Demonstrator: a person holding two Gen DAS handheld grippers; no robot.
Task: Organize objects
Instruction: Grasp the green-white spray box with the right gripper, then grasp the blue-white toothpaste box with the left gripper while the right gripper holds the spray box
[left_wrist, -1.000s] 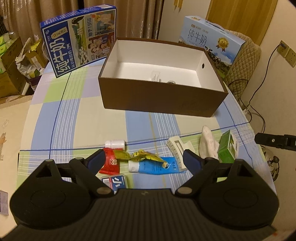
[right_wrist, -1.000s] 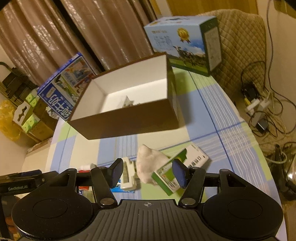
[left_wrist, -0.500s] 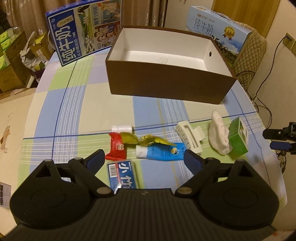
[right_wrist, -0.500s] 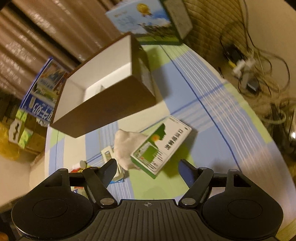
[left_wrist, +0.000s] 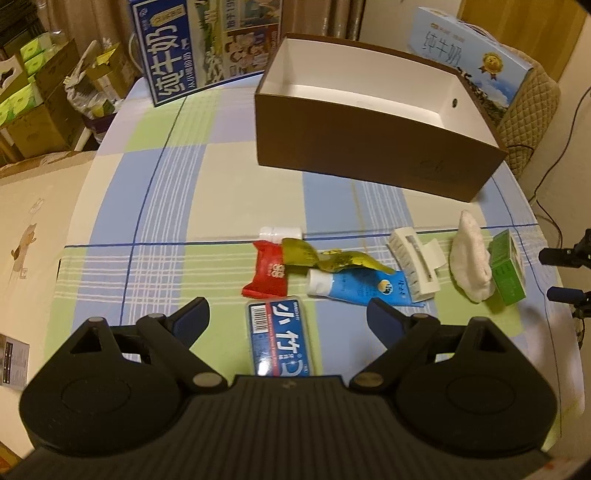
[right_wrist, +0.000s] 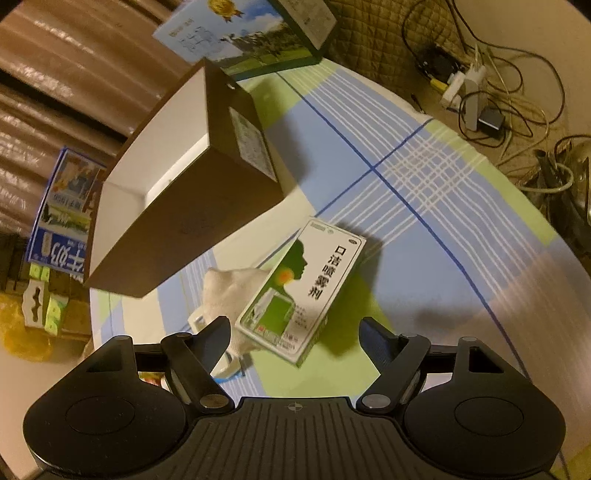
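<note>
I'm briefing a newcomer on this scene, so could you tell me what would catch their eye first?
The open brown box with its white inside dominates the far side of the checked tablecloth. Nearer lies a row of small items, from the red packet to the green-and-white carton, which lies between the open fingers of the right gripper.

The room is dim and the light is warm and yellow, so all colours look a little orange. The light seems to come from above: the brown box (right_wrist: 192, 206) and the green and white carton (right_wrist: 303, 291) throw dark shadows to the right on the worktop (right_wrist: 424, 192). In the right wrist view the far curtains and the edges are blurred. Both views bend strongly at the borders, with dark corners.
</note>
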